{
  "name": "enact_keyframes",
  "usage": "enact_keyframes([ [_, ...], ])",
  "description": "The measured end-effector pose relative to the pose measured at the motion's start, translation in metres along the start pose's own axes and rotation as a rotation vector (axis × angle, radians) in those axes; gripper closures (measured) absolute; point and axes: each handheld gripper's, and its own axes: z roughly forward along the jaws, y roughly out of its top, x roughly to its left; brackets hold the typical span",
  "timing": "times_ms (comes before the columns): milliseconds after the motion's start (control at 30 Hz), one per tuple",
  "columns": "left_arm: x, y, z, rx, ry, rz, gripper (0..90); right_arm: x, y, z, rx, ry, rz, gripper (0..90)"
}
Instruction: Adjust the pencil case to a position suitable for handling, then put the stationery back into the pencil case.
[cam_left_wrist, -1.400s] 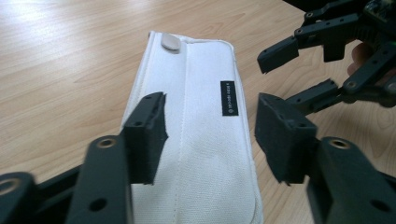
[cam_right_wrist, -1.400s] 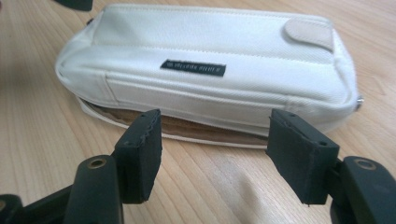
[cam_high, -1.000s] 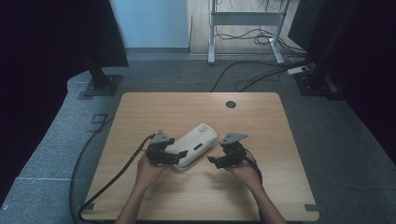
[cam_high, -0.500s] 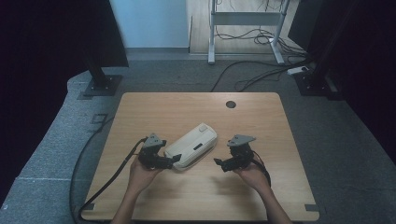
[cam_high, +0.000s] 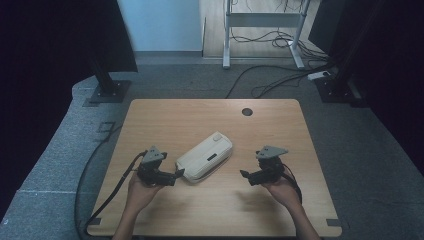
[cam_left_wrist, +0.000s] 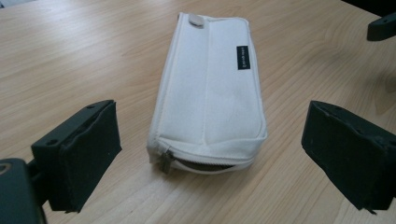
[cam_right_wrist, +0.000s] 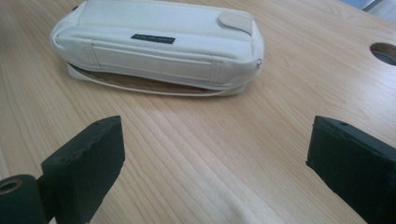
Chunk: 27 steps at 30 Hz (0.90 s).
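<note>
Pouch (cam_high: 204, 157): soft white cloth, long and puffy, zip partly undone.
Counter (cam_high: 165, 120): smooth light wood.
Left gripper (cam_high: 176, 176): released, just been opening.
Right gripper (cam_high: 244, 175): released, nothing inside.

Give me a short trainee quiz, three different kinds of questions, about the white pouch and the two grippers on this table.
1. True or false: the right gripper is clamped on the white pouch.
2. Which gripper is nearer the pouch? A left gripper, B right gripper.
3. Fill in: the zipper along the pouch's edge is partly ____.

Key:
1. False; its jaws are open and bare, apart from the pouch.
2. A; the pouch lies just ahead of its open jaws.
3. Open; a gap shows in both gripper views.
</note>
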Motion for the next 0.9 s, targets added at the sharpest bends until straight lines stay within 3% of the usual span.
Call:
enact_keyframes([
  [167,-0.002,-0.003,-0.003,0.029,0.029,0.03,1.3,-0.004,-0.007,-0.01,-0.001,-0.019,0.01,5.0],
  [367,0.0,-0.011,-0.005,0.018,0.02,0.004,1.4,-0.011,-0.019,-0.02,-0.003,-0.039,0.031,5.2],
  [500,0.0,-0.019,-0.004,0.042,0.032,0.011,0.0,-0.015,-0.028,-0.023,-0.006,-0.046,0.048,5.2],
  [900,0.01,-0.049,-0.004,0.086,0.041,-0.035,0.0,-0.021,-0.06,-0.026,0.012,-0.089,0.109,2.5],
])
